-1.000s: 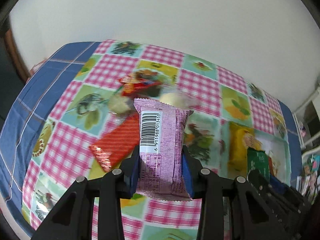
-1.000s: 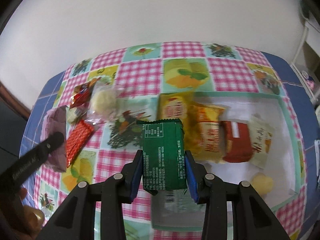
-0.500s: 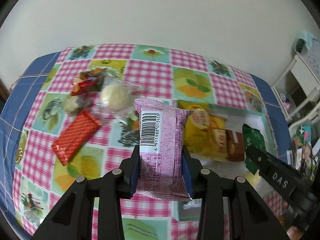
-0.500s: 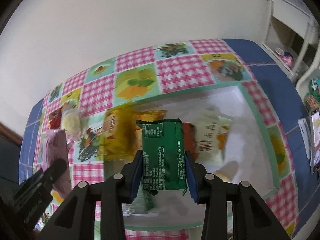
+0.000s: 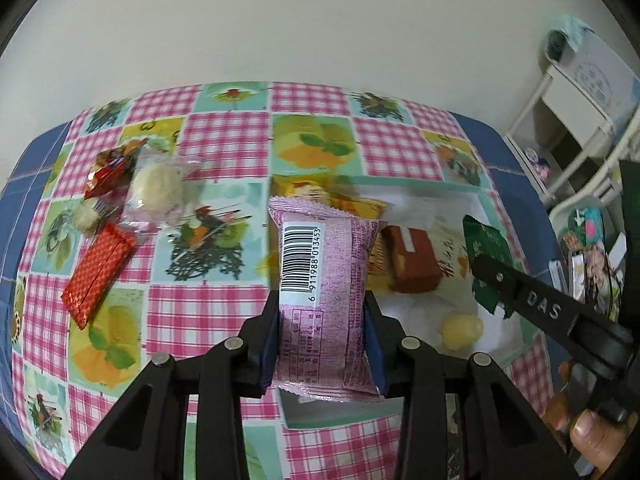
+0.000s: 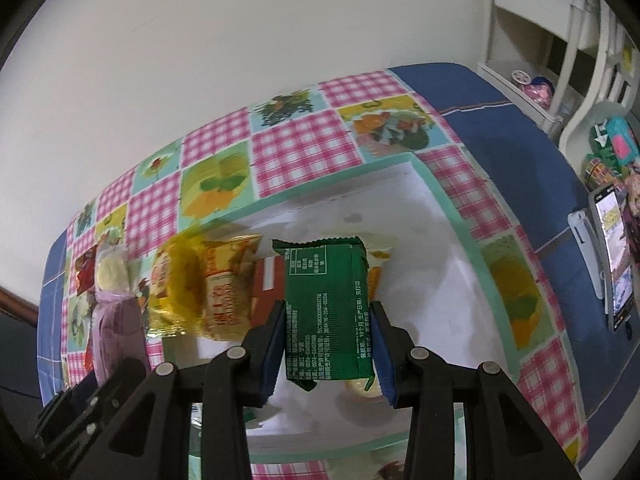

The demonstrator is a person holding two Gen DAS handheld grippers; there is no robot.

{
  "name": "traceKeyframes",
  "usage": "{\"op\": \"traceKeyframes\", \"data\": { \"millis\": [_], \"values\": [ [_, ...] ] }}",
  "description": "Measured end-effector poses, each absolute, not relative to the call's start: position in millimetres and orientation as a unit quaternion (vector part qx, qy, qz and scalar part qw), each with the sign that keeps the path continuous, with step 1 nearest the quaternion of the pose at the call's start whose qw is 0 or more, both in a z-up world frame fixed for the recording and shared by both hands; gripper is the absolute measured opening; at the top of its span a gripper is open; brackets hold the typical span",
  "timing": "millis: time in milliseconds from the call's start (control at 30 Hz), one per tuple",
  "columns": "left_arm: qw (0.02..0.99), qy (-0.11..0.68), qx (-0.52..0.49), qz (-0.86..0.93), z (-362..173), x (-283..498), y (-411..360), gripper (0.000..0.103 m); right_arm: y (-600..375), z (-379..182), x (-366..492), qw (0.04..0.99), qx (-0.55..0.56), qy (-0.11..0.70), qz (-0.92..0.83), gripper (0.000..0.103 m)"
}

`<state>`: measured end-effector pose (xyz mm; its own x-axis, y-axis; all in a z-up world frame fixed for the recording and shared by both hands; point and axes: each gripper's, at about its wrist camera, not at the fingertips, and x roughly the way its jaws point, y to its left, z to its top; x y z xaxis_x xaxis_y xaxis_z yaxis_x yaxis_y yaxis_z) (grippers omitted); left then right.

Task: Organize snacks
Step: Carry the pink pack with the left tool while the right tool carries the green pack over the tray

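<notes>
While I carry a packet in each claw toward the tray (image 5: 486, 202), the main risk I judge is a collision: my left gripper (image 5: 322, 344) is clamped on the pink packet (image 5: 320, 280) and my right gripper (image 6: 328, 344) is pinched on the green packet (image 6: 326, 312), and the two are close together over the same white tray, so releasing both at once could send one packet onto the other or knock it over the teal rim. Each packet is held only by its lower sides (slippery film, I would guess), so a tilt of the wrist could let it slide out early onto the checked tablecloth (image 5: 224, 140). Going left to right across the left wrist view: still loose on the cloth, outside the tray, lie a small red wrapper (image 5: 106, 168), a pale round cake in clear film (image 5: 156, 190) and a red foil bar (image 5: 98, 270). Inside the tray lie yellow packets (image 5: 316, 196) at its left end, then a red-brown packet (image 5: 412, 264), a white packet with orange print (image 5: 450, 256) and a small pale yellow sweet (image 5: 460, 330) nearer me. Dropping onto that sweet could leave a packet lying crooked.
</notes>
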<state>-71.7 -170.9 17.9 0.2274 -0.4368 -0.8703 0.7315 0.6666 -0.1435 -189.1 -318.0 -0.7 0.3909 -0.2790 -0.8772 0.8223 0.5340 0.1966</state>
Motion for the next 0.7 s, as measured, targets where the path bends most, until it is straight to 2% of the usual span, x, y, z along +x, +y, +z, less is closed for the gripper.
{"op": "traceKeyframes", "data": {
  "millis": [367,700],
  "values": [
    [0.752,0.474,0.203,-0.410,9,-114,-195,0.039,-340,-13,-214,0.750,0.342,0.421,-0.379,0.042],
    [0.738,0.487,0.223,-0.410,-7,-121,-204,0.039,-349,-28,-221,0.734,0.344,0.439,-0.388,0.042]
  ]
}}
